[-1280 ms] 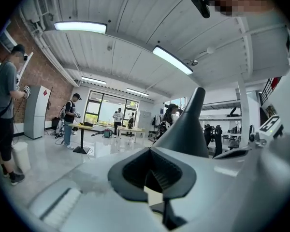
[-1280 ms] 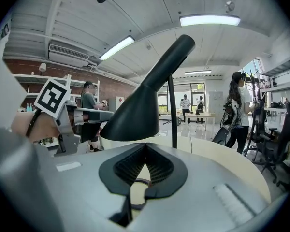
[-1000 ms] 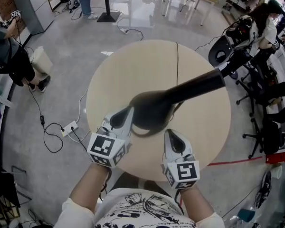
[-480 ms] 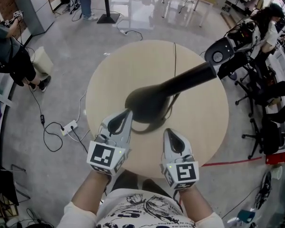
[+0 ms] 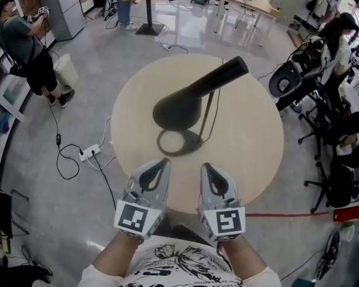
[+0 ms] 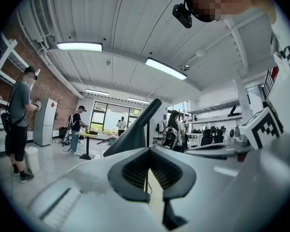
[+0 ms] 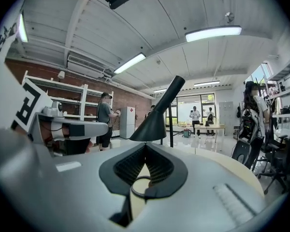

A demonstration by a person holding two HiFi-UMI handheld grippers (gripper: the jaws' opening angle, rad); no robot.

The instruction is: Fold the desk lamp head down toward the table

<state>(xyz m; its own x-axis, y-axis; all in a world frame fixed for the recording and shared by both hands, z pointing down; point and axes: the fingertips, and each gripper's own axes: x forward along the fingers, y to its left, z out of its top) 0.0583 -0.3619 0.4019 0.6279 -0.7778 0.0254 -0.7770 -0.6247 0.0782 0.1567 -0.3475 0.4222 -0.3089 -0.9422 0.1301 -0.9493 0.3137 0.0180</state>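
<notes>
Desk lamp (image 5: 194, 97), matte black, stands mid-desk (image 5: 251, 154): a flared cone head tapers into a long neck pointing toward 1 o'clock, above a ring base (image 5: 179, 143) and a thin stem (image 5: 210, 109). At 6 o'clock, the left tongs (image 5: 164, 161) and right tongs (image 5: 205, 165) are each closed together, empty, clear of the lamp.

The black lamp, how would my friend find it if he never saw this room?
Look for the big round light-wood table in the middle of the room. The black desk lamp stands near its centre, the only thing on the tabletop. Nothing else has its wide cone-shaped head, long slanting neck and flat ring base.
</notes>
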